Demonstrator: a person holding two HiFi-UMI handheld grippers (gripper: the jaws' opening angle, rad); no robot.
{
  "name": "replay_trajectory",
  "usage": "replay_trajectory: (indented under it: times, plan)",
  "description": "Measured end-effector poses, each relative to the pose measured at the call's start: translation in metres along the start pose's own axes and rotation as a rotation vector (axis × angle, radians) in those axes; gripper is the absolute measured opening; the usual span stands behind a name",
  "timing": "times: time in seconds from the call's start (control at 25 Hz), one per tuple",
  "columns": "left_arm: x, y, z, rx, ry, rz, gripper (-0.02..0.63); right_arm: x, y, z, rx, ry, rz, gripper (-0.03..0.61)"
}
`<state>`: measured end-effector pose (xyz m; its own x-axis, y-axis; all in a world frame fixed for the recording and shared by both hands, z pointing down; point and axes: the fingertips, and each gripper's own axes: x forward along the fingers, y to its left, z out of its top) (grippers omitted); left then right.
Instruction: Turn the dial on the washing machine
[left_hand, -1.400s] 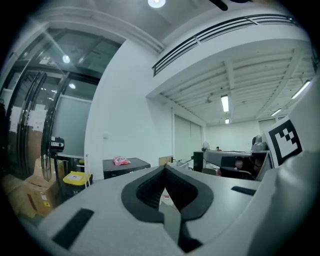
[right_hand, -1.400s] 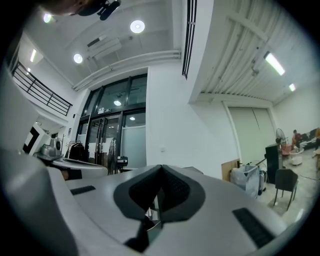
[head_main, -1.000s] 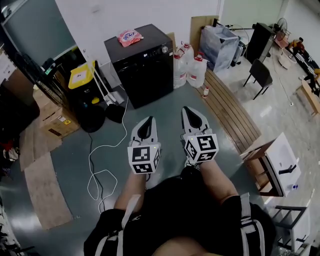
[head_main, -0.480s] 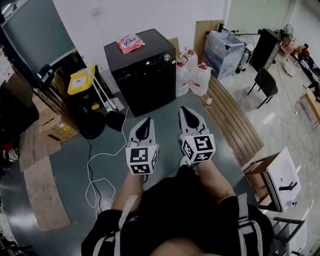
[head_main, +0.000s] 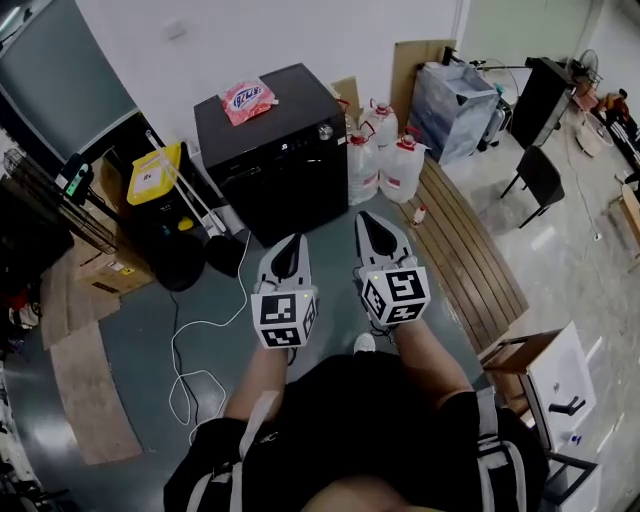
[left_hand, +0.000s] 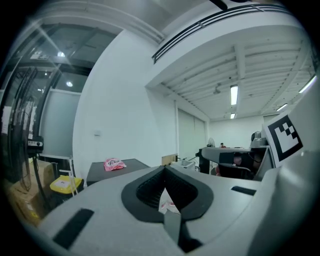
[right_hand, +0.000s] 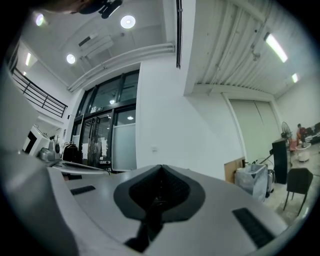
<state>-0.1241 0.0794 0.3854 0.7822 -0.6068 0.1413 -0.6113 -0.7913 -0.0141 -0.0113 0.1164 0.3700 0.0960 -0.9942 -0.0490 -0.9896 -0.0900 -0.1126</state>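
Note:
The black washing machine (head_main: 270, 165) stands against the white wall, with its small silver dial (head_main: 325, 131) at the front's upper right corner. A pink packet (head_main: 248, 100) lies on its lid. Both grippers are held out level in front of the person, well short of the machine. My left gripper (head_main: 291, 241) is shut and holds nothing. My right gripper (head_main: 366, 217) is shut and holds nothing too. In the left gripper view the shut tips (left_hand: 164, 168) point past the machine's lid (left_hand: 125, 167) and the packet (left_hand: 113, 164). The right gripper view's tips (right_hand: 161, 166) face the wall; the machine is hidden there.
Large water jugs (head_main: 390, 160) stand right of the machine, a yellow mop bucket (head_main: 155, 172) and black bins left of it. A white cable (head_main: 200, 350) loops on the floor. Wooden boards (head_main: 460, 240), a black chair (head_main: 540, 175) and a wooden stand (head_main: 535, 365) lie to the right.
The person has walked toward the washing machine, which now looks nearer in the head view. Both grippers stay shut and side by side, carried along in front of the body.

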Motion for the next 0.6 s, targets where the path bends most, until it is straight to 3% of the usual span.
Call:
replay_trajectory:
  times: [0.28,0.6]
  plan:
    - [0.087,-0.008,0.007,-0.002,0.014,0.022,-0.005,0.059,-0.06,0.0,-0.003,0.018,0.05,0.008]
    - [0.138,0.003,0.003,-0.014,0.034,0.067,-0.005,0.105,-0.095,-0.014,0.018,0.047,0.086,0.008]
